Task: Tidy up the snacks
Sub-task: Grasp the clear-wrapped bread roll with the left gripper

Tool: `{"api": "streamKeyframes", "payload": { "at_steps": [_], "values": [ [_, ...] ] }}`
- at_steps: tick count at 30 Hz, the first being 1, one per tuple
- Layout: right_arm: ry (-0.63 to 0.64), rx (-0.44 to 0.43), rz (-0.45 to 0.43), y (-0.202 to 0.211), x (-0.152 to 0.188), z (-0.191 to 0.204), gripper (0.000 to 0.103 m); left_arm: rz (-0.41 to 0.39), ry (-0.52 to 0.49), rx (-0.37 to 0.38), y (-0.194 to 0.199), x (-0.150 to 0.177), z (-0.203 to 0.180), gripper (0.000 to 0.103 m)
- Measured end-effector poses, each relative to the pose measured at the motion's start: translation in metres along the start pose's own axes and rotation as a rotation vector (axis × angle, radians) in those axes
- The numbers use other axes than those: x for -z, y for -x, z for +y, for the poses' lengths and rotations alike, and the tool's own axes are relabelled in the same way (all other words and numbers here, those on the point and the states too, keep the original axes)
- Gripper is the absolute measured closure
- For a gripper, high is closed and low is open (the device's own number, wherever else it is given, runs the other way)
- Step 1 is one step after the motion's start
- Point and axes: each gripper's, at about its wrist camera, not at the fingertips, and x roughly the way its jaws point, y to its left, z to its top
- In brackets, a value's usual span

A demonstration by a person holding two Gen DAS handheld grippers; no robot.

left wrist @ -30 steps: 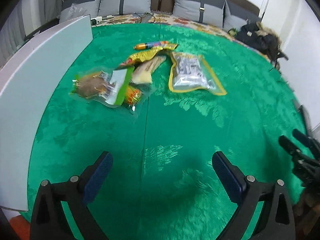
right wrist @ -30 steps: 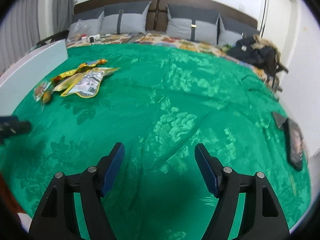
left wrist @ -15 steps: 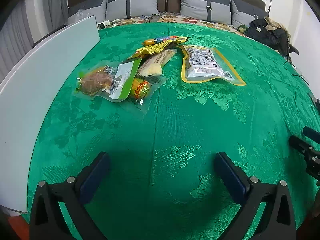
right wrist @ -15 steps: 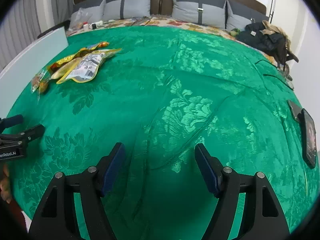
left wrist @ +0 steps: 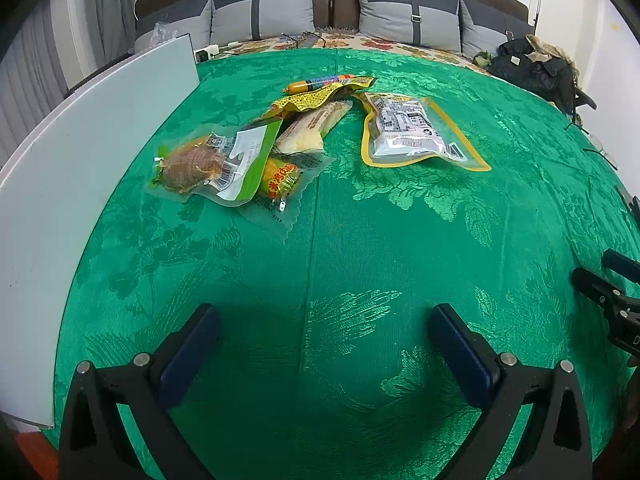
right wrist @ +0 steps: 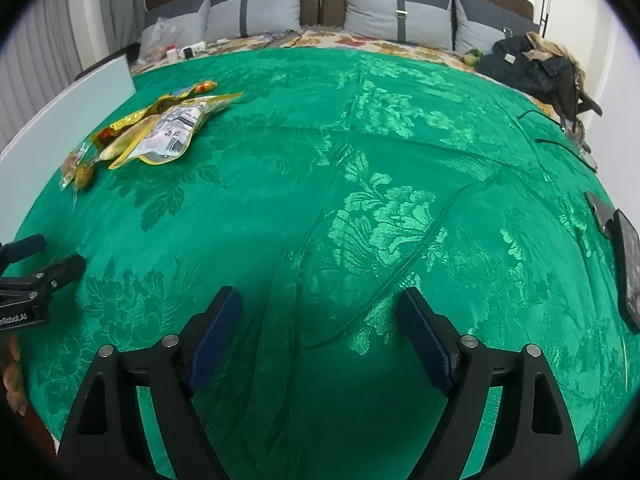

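Note:
Several snack packs lie in a loose heap on the green cloth (left wrist: 360,240). A green-edged pouch with a brown lump (left wrist: 212,160) overlaps an orange clear-wrapped snack (left wrist: 280,180), a tan bar (left wrist: 312,124), a yellow packet (left wrist: 312,98) and a small sausage stick (left wrist: 316,82). To their right lies a yellow-bordered clear bag (left wrist: 412,132); the right wrist view shows the same bag (right wrist: 172,132) far left. My left gripper (left wrist: 324,314) hangs open over bare cloth, well short of the heap. My right gripper (right wrist: 320,298) holds nothing, its jaws still opening, far right of the snacks.
A pale grey board (left wrist: 80,152) stands along the cloth's left edge. Grey cushions (left wrist: 264,12) line the back, and a dark jacket heap (right wrist: 536,68) sits far right. A dark phone-like slab (right wrist: 628,264) lies at the right edge, with a thin cable (right wrist: 560,144) nearby.
Both views have steadied and tipped slightly, bringing the snack heap a little nearer. The right gripper's jaws stand wider apart than before. No snack has moved.

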Motion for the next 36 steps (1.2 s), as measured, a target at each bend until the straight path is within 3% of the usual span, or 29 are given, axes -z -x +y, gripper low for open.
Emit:
{"api": "streamKeyframes", "payload": {
  "at_steps": [10,15,19,23,29,34,36],
  "values": [
    [0.000,-0.005,0.001,0.000,-0.001,0.000,0.013,0.009,-0.004,0.005,0.000,-0.001,0.001,0.000],
    [0.000,-0.004,0.001,-0.001,-0.001,0.000,0.013,0.063,-0.011,0.021,0.004,-0.004,0.010,0.000],
    [0.001,-0.005,0.001,-0.001,-0.001,0.000,0.013,0.043,0.062,0.031,0.011,-0.022,0.037,0.000],
    [0.001,-0.005,0.001,-0.001,-0.001,0.000,0.012,0.013,0.210,0.042,0.013,-0.060,0.079,0.000],
    [0.001,-0.005,0.001,-0.001,-0.001,-0.001,0.012,0.040,0.333,-0.081,-0.021,-0.122,0.116,0.000],
    [0.002,-0.006,0.001,-0.001,-0.001,-0.001,0.012,0.134,0.374,-0.189,-0.059,-0.128,0.122,0.002],
    [0.002,-0.006,0.001,-0.001,-0.001,-0.001,0.012,0.148,0.373,-0.185,-0.061,-0.119,0.122,0.011]
  ]
}}
